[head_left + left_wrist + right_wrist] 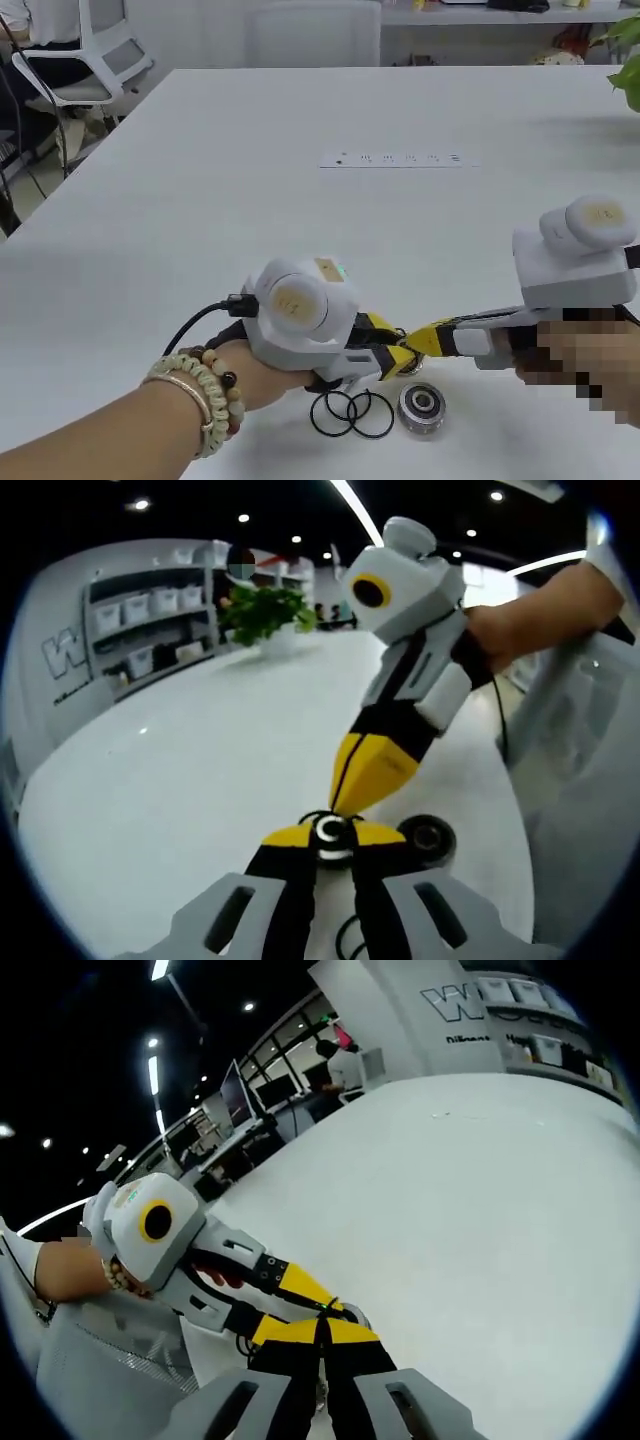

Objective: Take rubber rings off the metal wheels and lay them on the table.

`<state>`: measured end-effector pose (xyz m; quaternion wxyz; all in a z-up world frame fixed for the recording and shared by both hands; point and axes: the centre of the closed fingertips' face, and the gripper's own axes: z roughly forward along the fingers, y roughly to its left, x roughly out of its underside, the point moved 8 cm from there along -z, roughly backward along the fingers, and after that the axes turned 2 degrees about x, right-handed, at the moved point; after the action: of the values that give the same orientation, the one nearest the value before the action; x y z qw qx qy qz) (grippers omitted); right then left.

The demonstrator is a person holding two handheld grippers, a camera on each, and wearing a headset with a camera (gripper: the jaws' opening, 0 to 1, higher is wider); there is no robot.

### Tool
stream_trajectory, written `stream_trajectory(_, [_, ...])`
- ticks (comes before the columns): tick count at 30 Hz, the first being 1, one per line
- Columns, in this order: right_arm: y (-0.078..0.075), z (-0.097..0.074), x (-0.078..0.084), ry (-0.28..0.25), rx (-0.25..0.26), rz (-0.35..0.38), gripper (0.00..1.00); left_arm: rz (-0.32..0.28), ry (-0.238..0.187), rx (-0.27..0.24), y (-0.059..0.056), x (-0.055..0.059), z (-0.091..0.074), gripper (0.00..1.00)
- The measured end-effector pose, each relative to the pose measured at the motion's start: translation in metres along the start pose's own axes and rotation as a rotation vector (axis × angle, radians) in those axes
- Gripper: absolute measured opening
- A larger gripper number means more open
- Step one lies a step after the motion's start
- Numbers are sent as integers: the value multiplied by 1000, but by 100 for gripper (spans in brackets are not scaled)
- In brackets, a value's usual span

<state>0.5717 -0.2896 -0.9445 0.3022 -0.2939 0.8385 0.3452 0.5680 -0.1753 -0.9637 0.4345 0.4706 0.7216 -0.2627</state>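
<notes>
My left gripper [332,842] is shut on a small metal wheel [330,830], held just above the white table [300,220]. My right gripper [320,1332] comes in from the other side, its yellow tips [368,772] closed on the thin black rubber ring [336,1306] at the wheel's rim. In the head view the two grippers meet tip to tip, the left gripper [390,350] from the left and the right gripper [420,345] from the right. Three loose black rings [350,412] lie overlapping on the table below them, beside a bare metal wheel [421,408] [428,840].
A white power strip [398,159] lies flat mid-table. An office chair [90,50] stands past the far left corner and a green plant [625,60] at the right edge. Open tabletop stretches beyond the grippers.
</notes>
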Motion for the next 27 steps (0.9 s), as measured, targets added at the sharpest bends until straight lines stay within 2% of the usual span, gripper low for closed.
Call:
stream_trajectory(9, [-7,-1,4,24,51,20,0,-30,16,5,1,-2,0,14])
stream_trajectory(14, [-9,-4,1,5,58,40,0,8,49,24,-1,-6,-2,17])
stream_trajectory(18, [-11,-6,0,-6,70,54,0,41,59,45,-3,-9,-4,16])
stream_trajectory(24, [-13,-10,-2,-24,80,73,0,71,44,59,-4,-20,-9,23])
stream_trajectory(27, [-13,-11,-4,-33,83,80,0,103,27,62,-6,-30,-14,27])
